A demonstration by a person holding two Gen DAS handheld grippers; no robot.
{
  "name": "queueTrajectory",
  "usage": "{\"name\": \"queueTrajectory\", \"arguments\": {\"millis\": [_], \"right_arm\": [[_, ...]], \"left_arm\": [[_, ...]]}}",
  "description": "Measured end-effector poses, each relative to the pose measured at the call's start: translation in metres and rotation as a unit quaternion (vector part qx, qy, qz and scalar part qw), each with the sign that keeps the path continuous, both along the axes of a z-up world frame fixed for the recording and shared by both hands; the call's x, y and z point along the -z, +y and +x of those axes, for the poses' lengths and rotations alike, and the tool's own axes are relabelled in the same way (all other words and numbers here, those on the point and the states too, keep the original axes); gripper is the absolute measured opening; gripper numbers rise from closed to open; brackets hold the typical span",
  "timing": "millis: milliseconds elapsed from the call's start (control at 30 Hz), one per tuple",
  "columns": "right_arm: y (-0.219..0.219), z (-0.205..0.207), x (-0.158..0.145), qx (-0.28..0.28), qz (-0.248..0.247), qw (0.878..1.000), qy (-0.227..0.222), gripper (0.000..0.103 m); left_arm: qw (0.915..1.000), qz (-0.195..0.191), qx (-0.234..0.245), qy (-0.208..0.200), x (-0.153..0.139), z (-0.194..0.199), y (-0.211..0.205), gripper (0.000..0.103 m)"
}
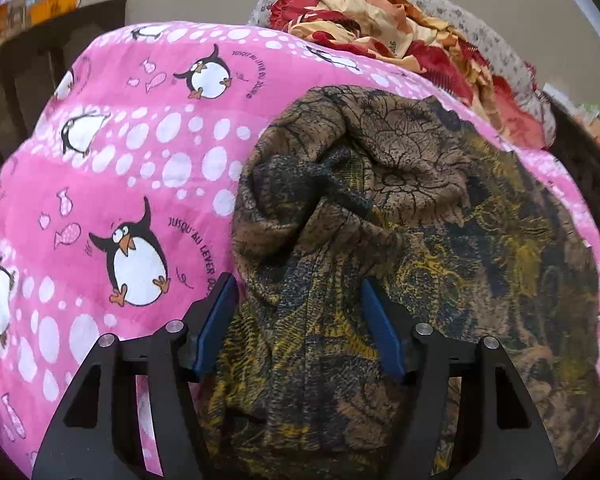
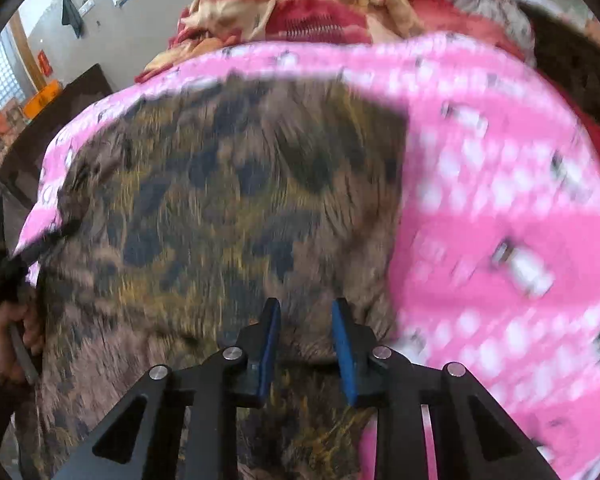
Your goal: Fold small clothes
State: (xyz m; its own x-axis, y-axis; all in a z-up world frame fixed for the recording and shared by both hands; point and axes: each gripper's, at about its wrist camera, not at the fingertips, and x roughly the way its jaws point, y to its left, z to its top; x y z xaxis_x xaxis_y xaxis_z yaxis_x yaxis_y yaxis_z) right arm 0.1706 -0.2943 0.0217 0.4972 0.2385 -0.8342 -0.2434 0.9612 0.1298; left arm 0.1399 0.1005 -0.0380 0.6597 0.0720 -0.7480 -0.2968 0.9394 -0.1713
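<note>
brown patterned garment (image 2: 228, 200) blurred, edges cropped

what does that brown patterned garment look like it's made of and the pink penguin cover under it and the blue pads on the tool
Brown garment: thin, soft woven cloth, likely cotton or rayon; it bunches into limp folds, matte printed surface.
Pink penguin cover: puffy printed cotton-like fabric, probably a quilt; smooth with gentle swells.
Blue pads on the left tool: seemingly rubber or foam, matte; exact material unclear.
</note>
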Motion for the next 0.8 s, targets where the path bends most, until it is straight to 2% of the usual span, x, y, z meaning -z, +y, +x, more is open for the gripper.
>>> {"name": "queueTrajectory", "arguments": {"millis": [100,167,200,233,267,300,433,500,567,633,667,700,733,767,800], "right_arm": [[-0.003,0.028,-0.022,0.043,0.017,0.998,-0.049,0.024],[-0.003,0.052,-0.004,0.059,0.015,0.998,-0.025,0.024],[-0.001,0.066,0.013,0.063,0.007,0.998,0.003,0.024],[0.001,0.081,0.04,0.065,-0.024,0.997,0.045,0.025],[0.002,0.086,0.053,0.065,-0.035,0.996,0.044,0.024],[0.002,0.087,0.053,0.065,-0.035,0.997,0.032,0.024],[0.001,0.083,0.037,0.075,-0.031,0.996,0.028,0.025],[0.002,0.072,0.017,0.078,-0.033,0.996,-0.004,0.025],[0.006,0.06,-0.002,0.077,0.004,0.996,-0.044,0.025],[0.011,0.057,-0.003,0.082,0.045,0.994,-0.053,0.031],[0.019,0.061,0.006,0.076,0.045,0.995,-0.045,0.037],[0.027,0.066,0.02,0.071,0.023,0.997,-0.03,0.046],[0.035,0.078,0.043,0.066,-0.022,0.998,0.004,0.051],[0.034,0.078,0.054,0.06,-0.028,0.998,0.005,0.052],[0.034,0.076,0.051,0.06,-0.024,0.998,-0.003,0.053]], "left_arm": [[1.0,0.005,-0.002,0.001,0.002,0.002,-0.001,0.066],[1.0,0.004,-0.003,0.001,0.002,0.004,-0.003,0.066],[1.0,0.004,-0.003,0.0,0.002,0.003,-0.003,0.066],[1.0,0.004,-0.002,0.0,0.003,0.003,-0.002,0.067],[1.0,0.004,-0.002,0.001,0.003,0.007,-0.002,0.067],[1.0,0.004,-0.002,0.0,0.003,0.007,-0.002,0.067],[1.0,-0.004,-0.004,-0.003,0.001,0.007,0.001,0.067],[1.0,-0.004,-0.004,-0.003,0.001,0.008,0.001,0.067],[1.0,-0.004,-0.004,-0.003,0.001,0.008,0.001,0.067],[1.0,-0.004,-0.003,-0.003,0.001,0.006,0.002,0.067],[1.0,-0.006,-0.003,-0.003,0.001,0.007,0.003,0.067],[1.0,-0.007,-0.002,-0.004,0.001,0.006,0.002,0.067],[1.0,-0.007,-0.002,-0.004,0.001,0.006,0.002,0.068],[1.0,-0.007,-0.002,-0.003,0.001,0.006,0.002,0.068],[1.0,-0.008,-0.002,-0.003,0.001,0.006,0.002,0.068]]}}
